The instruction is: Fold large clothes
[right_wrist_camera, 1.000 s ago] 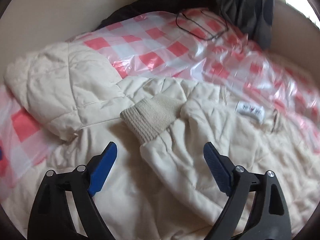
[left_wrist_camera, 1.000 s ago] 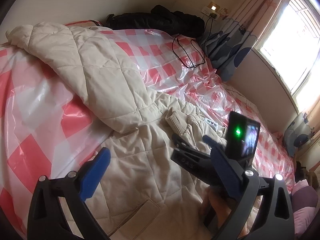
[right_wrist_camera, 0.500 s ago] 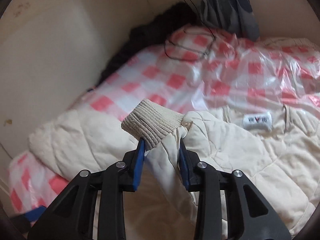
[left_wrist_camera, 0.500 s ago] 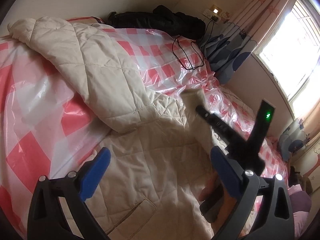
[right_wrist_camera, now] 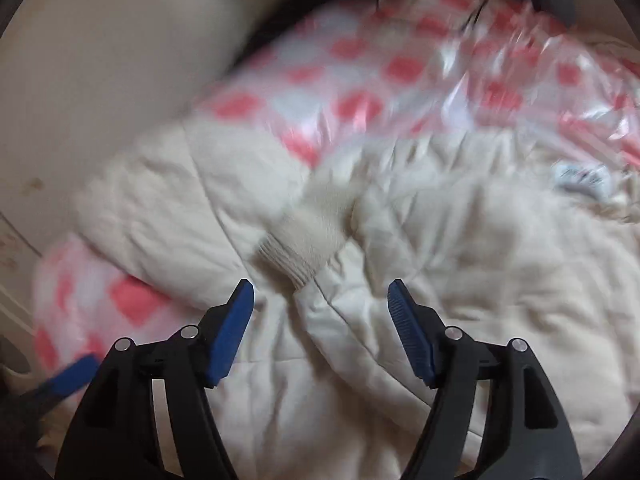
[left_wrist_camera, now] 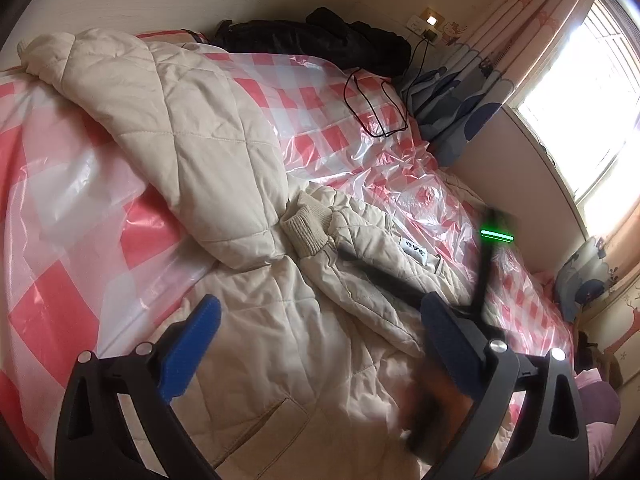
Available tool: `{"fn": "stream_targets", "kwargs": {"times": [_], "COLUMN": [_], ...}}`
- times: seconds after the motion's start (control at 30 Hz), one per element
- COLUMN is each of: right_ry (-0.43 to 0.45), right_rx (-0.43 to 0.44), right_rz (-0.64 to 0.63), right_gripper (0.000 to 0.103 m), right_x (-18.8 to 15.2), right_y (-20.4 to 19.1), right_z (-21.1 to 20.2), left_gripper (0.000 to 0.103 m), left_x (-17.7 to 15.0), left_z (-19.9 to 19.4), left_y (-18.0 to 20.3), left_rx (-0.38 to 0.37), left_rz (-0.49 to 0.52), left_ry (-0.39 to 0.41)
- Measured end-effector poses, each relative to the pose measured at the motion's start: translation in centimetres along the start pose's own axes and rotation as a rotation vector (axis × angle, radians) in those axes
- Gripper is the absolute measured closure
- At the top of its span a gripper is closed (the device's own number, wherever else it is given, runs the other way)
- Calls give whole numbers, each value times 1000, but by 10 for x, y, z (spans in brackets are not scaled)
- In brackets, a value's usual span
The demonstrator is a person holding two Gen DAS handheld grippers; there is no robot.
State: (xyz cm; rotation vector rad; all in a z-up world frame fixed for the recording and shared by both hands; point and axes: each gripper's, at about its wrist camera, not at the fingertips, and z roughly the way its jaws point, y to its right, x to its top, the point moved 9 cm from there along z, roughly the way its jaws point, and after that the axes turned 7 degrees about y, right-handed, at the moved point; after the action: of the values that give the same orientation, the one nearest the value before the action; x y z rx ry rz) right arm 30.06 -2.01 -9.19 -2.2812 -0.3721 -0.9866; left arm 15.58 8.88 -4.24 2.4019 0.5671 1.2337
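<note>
A cream quilted coat lies spread on the bed, with one sleeve folded across its body. The sleeve's ribbed cuff rests near the collar label. My left gripper hangs open over the coat's lower front, nothing between its blue pads. In the blurred right wrist view, my right gripper hovers just behind the cuff; its jaws are opening and the pads stand clear of the sleeve. The right gripper shows as a dark blurred shape in the left wrist view.
A pink-and-white checked plastic sheet covers the bed. Dark clothing is piled at the head, with a black cable lying beside it. Curtains and a bright window are on the right.
My right gripper closed on the sleeve near the cuff, lifted it over the coat, then let go and spread its jaws. The sleeve now lies folded. My left gripper stayed put.
</note>
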Motion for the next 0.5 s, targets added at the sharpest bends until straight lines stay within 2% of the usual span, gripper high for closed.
{"fn": "stream_targets", "kwargs": {"times": [0.03,0.07,0.13,0.17,0.2,0.27,0.3,0.33,0.37,0.5], "right_ry": [82,183,331,370,374,323,257,134,124,320], "right_rx": [-19,-74,-255,-368,-431,-568,-602,-584,-553,-441], "right_rz": [-1,3,41,94,144,281,345,406,420,416], "right_gripper": [30,19,11,11,11,11,11,12,12,12], "right_x": [12,25,44,46,41,13,-9,-38,-46,-19], "right_y": [10,29,84,127,159,228,258,285,287,248], "right_z": [-26,-58,-108,-132,-145,-157,-152,-134,-131,-175], "left_gripper": [7,7,7,7,7,7,7,7,7,7], "left_x": [0,0,-1,-2,-3,-7,-8,-10,-11,-13], "left_z": [1,1,2,3,4,6,7,8,8,11], "left_y": [0,0,0,1,2,4,5,6,7,11], "left_rx": [1,3,5,8,11,12,13,12,11,14], "left_rz": [-2,-4,-2,4,10,22,29,37,43,62], "left_ry": [0,1,-1,-2,-3,-10,-13,-16,-18,-20]}}
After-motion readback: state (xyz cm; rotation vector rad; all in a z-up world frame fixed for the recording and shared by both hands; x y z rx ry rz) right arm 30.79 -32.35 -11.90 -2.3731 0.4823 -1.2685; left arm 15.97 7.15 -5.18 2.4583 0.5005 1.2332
